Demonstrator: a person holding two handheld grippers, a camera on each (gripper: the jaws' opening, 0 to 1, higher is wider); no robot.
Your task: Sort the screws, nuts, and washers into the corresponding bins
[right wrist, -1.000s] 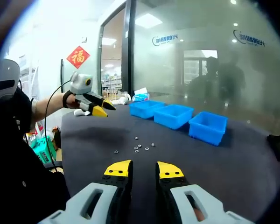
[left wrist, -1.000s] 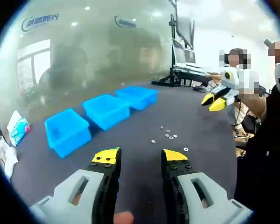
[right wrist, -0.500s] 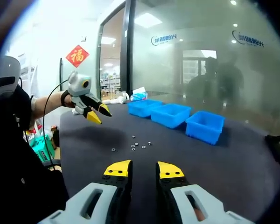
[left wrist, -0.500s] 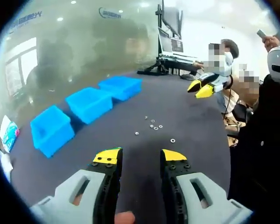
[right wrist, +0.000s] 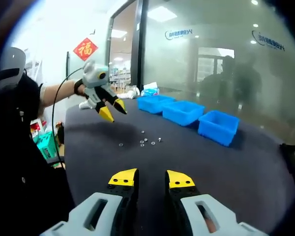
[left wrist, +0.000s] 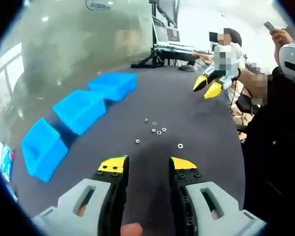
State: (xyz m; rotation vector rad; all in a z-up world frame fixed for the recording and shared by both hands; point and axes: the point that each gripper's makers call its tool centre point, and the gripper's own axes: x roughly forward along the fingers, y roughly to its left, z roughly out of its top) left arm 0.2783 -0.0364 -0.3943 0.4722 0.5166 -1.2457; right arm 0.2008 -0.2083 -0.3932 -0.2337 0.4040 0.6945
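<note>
Several small nuts and washers (left wrist: 157,130) lie scattered on the dark table (left wrist: 196,123), a short way ahead of my left gripper (left wrist: 147,164), which is open with nothing between its jaws. Three blue bins (left wrist: 79,109) stand in a row to the left of them. The right gripper (left wrist: 209,86) hovers over the far right side of the table. In the right gripper view the hardware (right wrist: 146,141) sits mid-table ahead of my open, empty right gripper (right wrist: 151,178). The left gripper (right wrist: 113,109) hangs above and left of it, jaws apart. The bins (right wrist: 183,112) line the far side.
A monitor stand with a laptop (left wrist: 164,34) occupies the table's far end. A frosted glass wall (right wrist: 211,59) runs behind the bins. Packets (right wrist: 150,91) lie at the table's corner. The person's dark sleeve (left wrist: 275,147) borders the table's near edge.
In the right gripper view the left gripper has moved right and nearer the hardware. The left gripper view has swung, so bins and hardware sit lower and further left. Both grippers stay open.
</note>
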